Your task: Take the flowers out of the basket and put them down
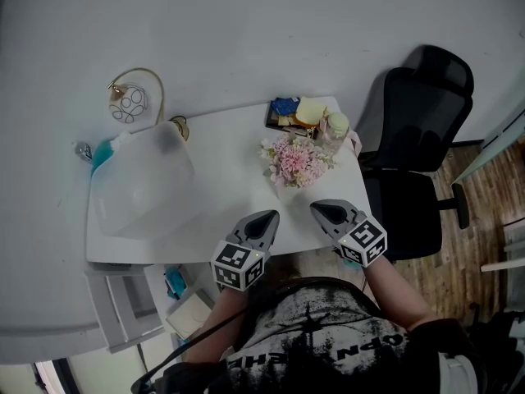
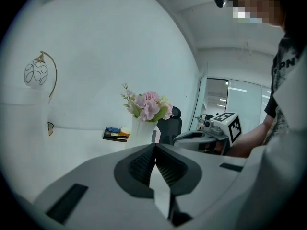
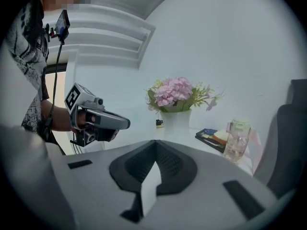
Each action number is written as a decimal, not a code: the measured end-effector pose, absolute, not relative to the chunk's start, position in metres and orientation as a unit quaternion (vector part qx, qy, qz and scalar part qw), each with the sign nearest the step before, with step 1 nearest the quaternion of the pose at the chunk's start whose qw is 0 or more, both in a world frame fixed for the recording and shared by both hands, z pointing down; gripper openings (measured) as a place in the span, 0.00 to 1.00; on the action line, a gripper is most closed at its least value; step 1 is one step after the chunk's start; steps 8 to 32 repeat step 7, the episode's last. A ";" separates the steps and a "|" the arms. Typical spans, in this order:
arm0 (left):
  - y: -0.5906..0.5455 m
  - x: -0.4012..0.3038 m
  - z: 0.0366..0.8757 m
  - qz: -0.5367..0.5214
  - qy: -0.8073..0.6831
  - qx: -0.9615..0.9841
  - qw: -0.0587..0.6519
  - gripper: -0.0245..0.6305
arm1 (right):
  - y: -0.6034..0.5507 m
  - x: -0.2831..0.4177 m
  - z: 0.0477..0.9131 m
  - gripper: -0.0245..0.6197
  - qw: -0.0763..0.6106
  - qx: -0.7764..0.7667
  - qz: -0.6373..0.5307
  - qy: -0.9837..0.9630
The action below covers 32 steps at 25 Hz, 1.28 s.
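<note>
A bunch of pink flowers (image 1: 295, 161) stands upright in a white vase-like holder (image 3: 176, 123) at the right of the white table (image 1: 221, 138). The flowers (image 2: 148, 104) show straight ahead in the left gripper view and the flowers (image 3: 175, 91) also in the right gripper view. My left gripper (image 1: 269, 216) and right gripper (image 1: 317, 208) hover over the table's near edge, short of the flowers, one on each side. Both are shut with nothing between their jaws, and neither touches the flowers.
A large white tub (image 1: 143, 187) fills the table's left part, with a globe lamp (image 1: 129, 103) behind it. Books (image 1: 289, 112) and a glass jar (image 3: 236, 140) sit behind the flowers. A black office chair (image 1: 418, 138) stands at the right, drawers (image 1: 123, 302) below left.
</note>
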State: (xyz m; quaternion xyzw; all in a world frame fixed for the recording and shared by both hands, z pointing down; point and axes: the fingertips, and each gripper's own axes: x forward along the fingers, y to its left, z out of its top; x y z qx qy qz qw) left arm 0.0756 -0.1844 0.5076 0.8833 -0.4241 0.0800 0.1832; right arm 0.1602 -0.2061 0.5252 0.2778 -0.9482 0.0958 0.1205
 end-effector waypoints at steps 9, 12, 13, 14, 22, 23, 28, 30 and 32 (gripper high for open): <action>-0.176 0.082 0.505 0.081 -0.417 0.887 0.183 0.06 | -0.195 0.162 0.528 0.06 0.128 0.275 0.101 -0.948; -0.176 0.082 0.505 0.081 -0.417 0.887 0.183 0.06 | -0.195 0.162 0.528 0.06 0.128 0.275 0.101 -0.948; -0.176 0.082 0.505 0.081 -0.417 0.887 0.183 0.06 | -0.195 0.162 0.528 0.06 0.128 0.275 0.101 -0.948; -0.176 0.082 0.505 0.081 -0.417 0.887 0.183 0.06 | -0.195 0.162 0.528 0.06 0.128 0.275 0.101 -0.948; -0.176 0.082 0.505 0.081 -0.417 0.887 0.183 0.06 | -0.195 0.162 0.528 0.06 0.128 0.275 0.101 -0.948; -0.176 0.082 0.505 0.081 -0.417 0.887 0.183 0.06 | -0.195 0.162 0.528 0.06 0.128 0.275 0.101 -0.948; -0.176 0.082 0.505 0.081 -0.417 0.887 0.183 0.06 | -0.195 0.162 0.528 0.06 0.128 0.275 0.101 -0.948; -0.176 0.082 0.505 0.081 -0.417 0.887 0.183 0.06 | -0.195 0.162 0.528 0.06 0.128 0.275 0.101 -0.948; -0.176 0.082 0.505 0.081 -0.417 0.887 0.183 0.06 | -0.195 0.162 0.528 0.06 0.128 0.275 0.101 -0.948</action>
